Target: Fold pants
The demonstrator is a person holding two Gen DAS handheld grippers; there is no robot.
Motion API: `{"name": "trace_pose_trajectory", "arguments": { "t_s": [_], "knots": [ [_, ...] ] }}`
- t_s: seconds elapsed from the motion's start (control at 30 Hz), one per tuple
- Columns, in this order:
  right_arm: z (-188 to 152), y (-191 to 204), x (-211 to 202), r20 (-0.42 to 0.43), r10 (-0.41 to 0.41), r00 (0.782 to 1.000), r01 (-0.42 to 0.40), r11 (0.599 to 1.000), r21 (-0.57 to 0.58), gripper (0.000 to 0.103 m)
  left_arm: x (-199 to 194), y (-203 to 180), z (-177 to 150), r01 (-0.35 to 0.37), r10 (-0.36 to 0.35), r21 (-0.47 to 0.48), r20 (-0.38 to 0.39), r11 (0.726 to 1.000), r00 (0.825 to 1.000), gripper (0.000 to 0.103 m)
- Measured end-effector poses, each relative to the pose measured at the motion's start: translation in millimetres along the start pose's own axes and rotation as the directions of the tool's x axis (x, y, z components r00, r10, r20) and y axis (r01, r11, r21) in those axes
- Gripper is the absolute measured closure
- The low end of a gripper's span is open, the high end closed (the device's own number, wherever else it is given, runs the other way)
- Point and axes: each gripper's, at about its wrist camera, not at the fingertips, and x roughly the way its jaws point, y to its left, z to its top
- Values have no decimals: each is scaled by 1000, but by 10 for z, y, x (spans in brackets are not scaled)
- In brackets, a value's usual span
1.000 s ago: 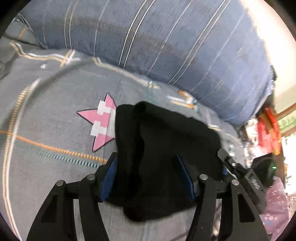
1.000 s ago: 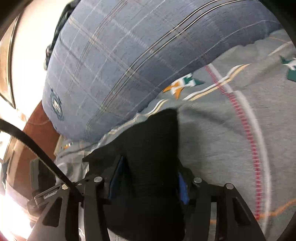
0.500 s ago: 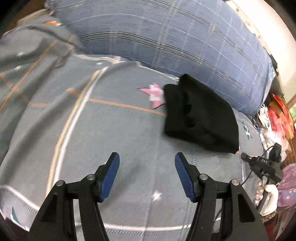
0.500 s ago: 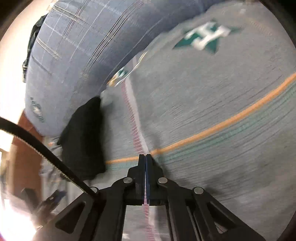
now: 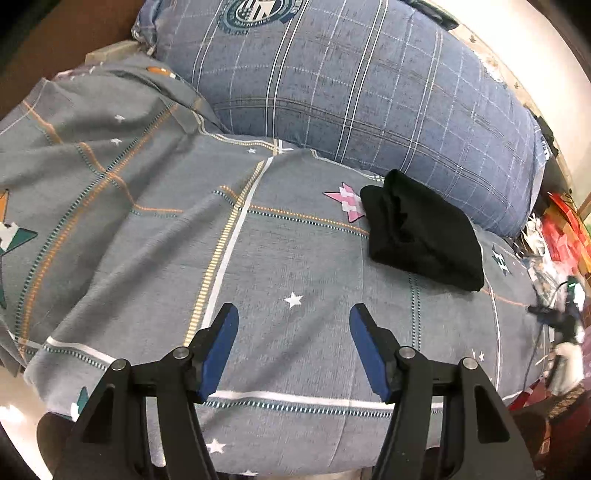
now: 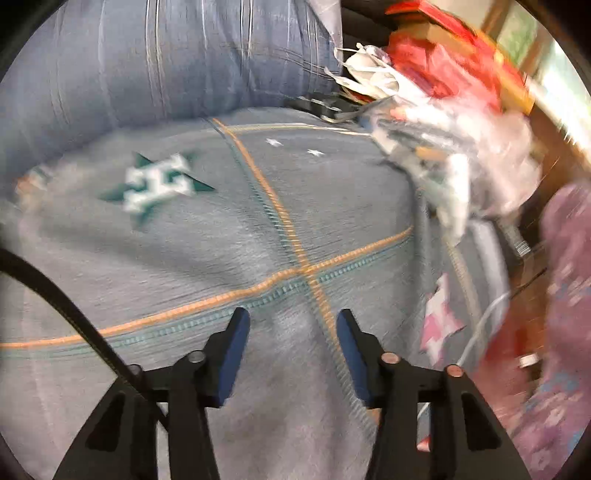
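Beside the pillow lie folded pants (grey bedspread around).

round crest on blue pillow, lettering too small (no legible txt)

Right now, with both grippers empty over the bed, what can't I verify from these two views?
- Black pants, left wrist view: folded bundle beside the blue pillow; its underside and inner layers are hidden by its own top fold.
- Right wrist view: the pants are out of frame.
- Clutter past the bed's edge, right wrist view: motion blur hides what the items are.
- Right gripper: jaws have just been opening, nothing between them.
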Motion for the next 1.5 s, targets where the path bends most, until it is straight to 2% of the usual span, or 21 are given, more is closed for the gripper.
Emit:
{"name": "trace_pose_trajectory", "arguments": {
  "t_s": [0.07,0.17,0.23,0.3,0.37,0.43,0.47,0.5,0.73,0.77,0.8,0.83,0.93,0.97,1.03,1.07,1.1,1.17,1.33,1.4,1.5],
  "knots": [
    [-31,161,-278,40,98,994,-97,995,-22,50,-20,11,-22,11,-11,-6,4,1000,1000,41],
    [-268,671,-508,-29,238,971,-240,953,-183,32,-63,7,-91,44,-44,-24,9,999,999,41],
    [-526,966,-501,-73,263,962,-272,924,-267,32,-105,-29,-142,56,-56,-13,12,998,998,41],
    [-686,1101,-362,-99,251,963,-268,926,-264,32,-141,-68,-180,50,-51,10,13,999,999,41],
    [-791,1114,-230,-127,277,952,-300,926,-231,32,-172,-98,-208,41,-41,35,15,999,999,41],
    [-813,1121,-270,-79,306,949,-316,917,-242,56,-198,-109,-222,22,-23,55,28,998,999,41],
    [-825,1147,-303,-73,301,951,-310,914,-260,88,-199,-103,-221,15,-17,55,31,998,999,41],
    [-838,1174,-318,-72,267,961,-276,916,-291,103,-193,-90,-219,19,-21,46,31,999,999,41],
    [-813,930,-283,-34,123,992,-127,949,-289,103,-96,9,-242,38,-38,3,-5,999,999,41],
    [-751,914,-232,-1,17,1000,-16,951,-310,103,-93,26,-246,40,-40,-2,-6,999,999,41],
    [-726,853,-163,31,-77,997,83,939,-334,103,-91,49,-253,45,-45,-10,-8,999,999,41],
    [-699,702,-48,10,-125,992,122,939,-322,103,-87,62,-256,47,-47,-13,-9,999,999,41],
    [-536,263,8,-35,-150,988,138,965,-224,103,-44,83,-244,44,-45,-13,-18,999,999,41],
    [-466,142,-1,-55,-131,990,119,976,-182,103,-22,72,-230,45,-45,-12,-19,999,999,41],
    [-321,-36,-149,-47,49,998,-52,996,-70,103,31,55,-194,47,-48,-14,-24,999,999,41],
    [-270,-33,-241,-27,122,992,-123,991,-53,93,62,39,-183,52,-53,-17,-29,998,998,41],
    [-222,8,-322,-1,176,984,-176,983,-58,59,104,14,-172,61,-62,-22,-37,998,997,41],
    [-133,205,-369,30,232,972,-228,967,-114,15,166,-41,-175,67,-68,-19,-54,998,996,41],
    [65,727,44,-5,233,972,-226,939,-259,16,243,-152,-225,23,-20,42,-79,999,997,41],
    [41,911,171,-45,228,973,-230,926,-298,38,292,-128,-200,12,-9,31,-90,999,996,41],
    [256,980,299,13,159,987,-147,939,-312,38,360,-77,-101,10,-12,-19,-109,1000,994,41]
  ]
}}
